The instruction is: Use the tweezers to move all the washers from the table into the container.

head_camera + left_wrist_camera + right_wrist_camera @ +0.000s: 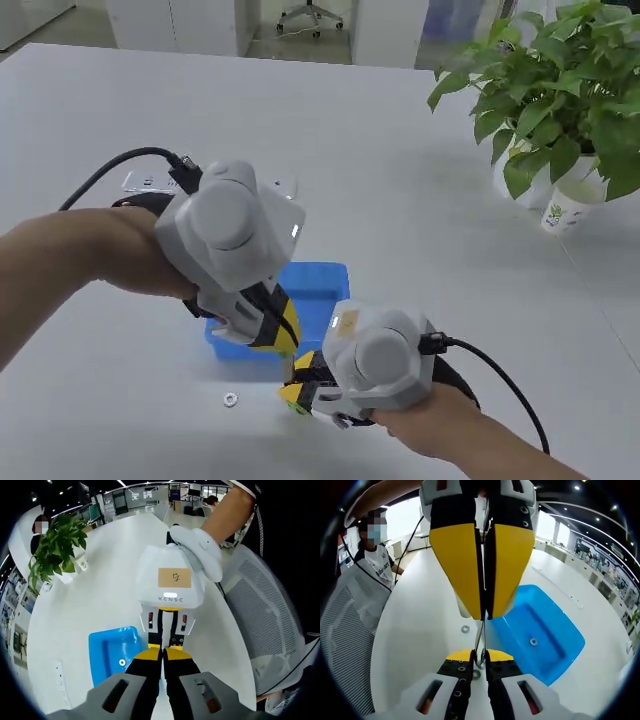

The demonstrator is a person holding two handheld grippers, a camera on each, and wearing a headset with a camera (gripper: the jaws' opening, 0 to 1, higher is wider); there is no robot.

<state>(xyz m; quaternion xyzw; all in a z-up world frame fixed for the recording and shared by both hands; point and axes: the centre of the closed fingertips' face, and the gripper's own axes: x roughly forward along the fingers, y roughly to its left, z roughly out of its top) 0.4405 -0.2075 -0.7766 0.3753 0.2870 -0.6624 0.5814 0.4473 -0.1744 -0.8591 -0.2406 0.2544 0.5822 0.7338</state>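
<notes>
Left tongs [275, 335] narrow, yellow tips drawn almost together, angled down over the near left corner of the container [322, 283] as seen in the head view. Right tongs [293, 392] likewise narrow, facing the left pair tip to tip, just in front of the container's near wall. In the right gripper view the tweezers [480, 636] run as a thin metal strip from the slit between the left tips down into the slit between the right tips; both pairs appear clamped on them, one at each end. Container is blue, shallow and rectangular, and sits on the white bench [400, 170]. One washer [533, 641] lies flat on the container floor, near its middle. A second washer [230, 400] lies on the bench outside the container, a little to the left of the right tongs and touching neither pair. Working end of the tweezers is too small to resolve; cannot tell whether it touches the bench. Potted plant [560, 100] stands at the far right of the bench, well apart from the work.
</notes>
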